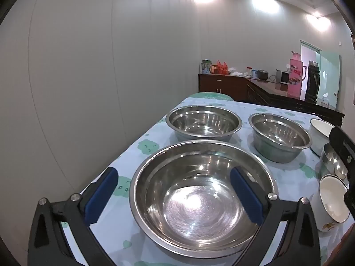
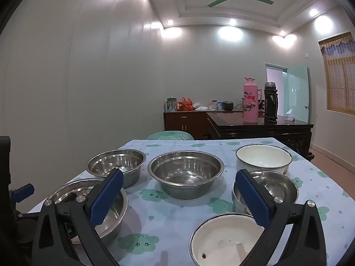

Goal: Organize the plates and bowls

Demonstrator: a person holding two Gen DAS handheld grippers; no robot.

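Observation:
Several bowls stand on a table with a light blue cloth point(image 2: 173, 208). My left gripper point(image 1: 173, 188) is open and empty, its fingers straddling the near left rim of a large steel bowl point(image 1: 199, 199). Behind it stand two medium steel bowls point(image 1: 203, 122) point(image 1: 279, 135). My right gripper point(image 2: 178, 190) is open and empty above the cloth. Near it are a white enamel bowl point(image 2: 221, 241), a small steel bowl point(image 2: 273, 188) and a larger white enamel bowl point(image 2: 264, 158). The large steel bowl point(image 2: 111, 206) sits at the left in the right wrist view.
A wall runs close along the table's left side. A dark wooden cabinet point(image 2: 255, 126) behind the table carries a pink thermos point(image 2: 250, 99) and a black flask point(image 2: 270, 102). A green stool point(image 2: 169, 135) stands at the far table edge.

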